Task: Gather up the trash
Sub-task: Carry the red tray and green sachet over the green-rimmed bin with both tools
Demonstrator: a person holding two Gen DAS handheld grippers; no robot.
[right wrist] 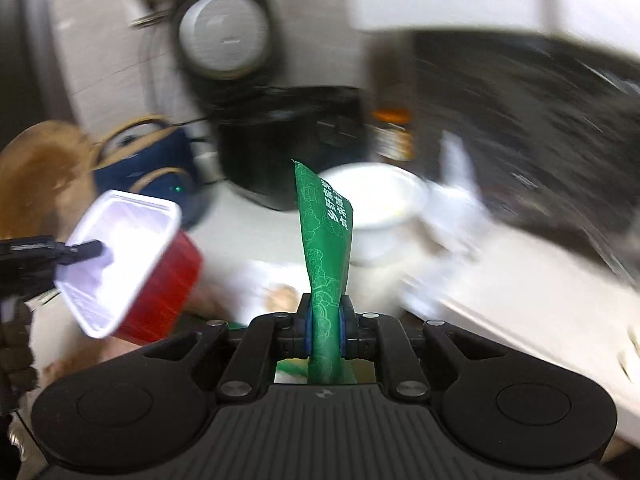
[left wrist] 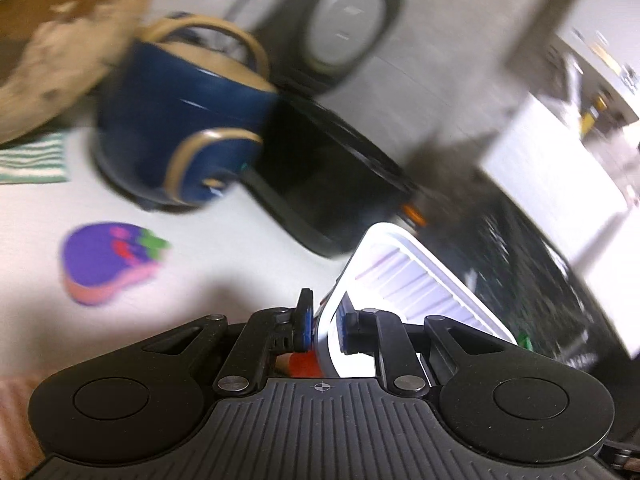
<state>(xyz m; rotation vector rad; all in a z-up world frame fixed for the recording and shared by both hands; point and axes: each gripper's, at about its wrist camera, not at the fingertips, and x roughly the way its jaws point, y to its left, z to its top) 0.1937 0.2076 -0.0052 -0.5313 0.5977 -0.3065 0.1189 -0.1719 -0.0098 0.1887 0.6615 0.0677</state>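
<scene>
Both grippers (left wrist: 323, 322) (right wrist: 325, 322) clamped, seemingly on trash.

One red tub (right wrist: 132, 264), one green packet (right wrist: 326, 248), one white bowl (right wrist: 376, 208). One blue pot (left wrist: 180, 120), one purple toy (left wrist: 108, 260).

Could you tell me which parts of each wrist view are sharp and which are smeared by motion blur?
Left wrist view: the left gripper and the white tray rim it pinches are fairly crisp; the blue mug and purple eraser are streaked. Right wrist view: the right gripper and green wrapper are sharp; the white bowl and the background smear, with fisheye bending at the edges.
</scene>
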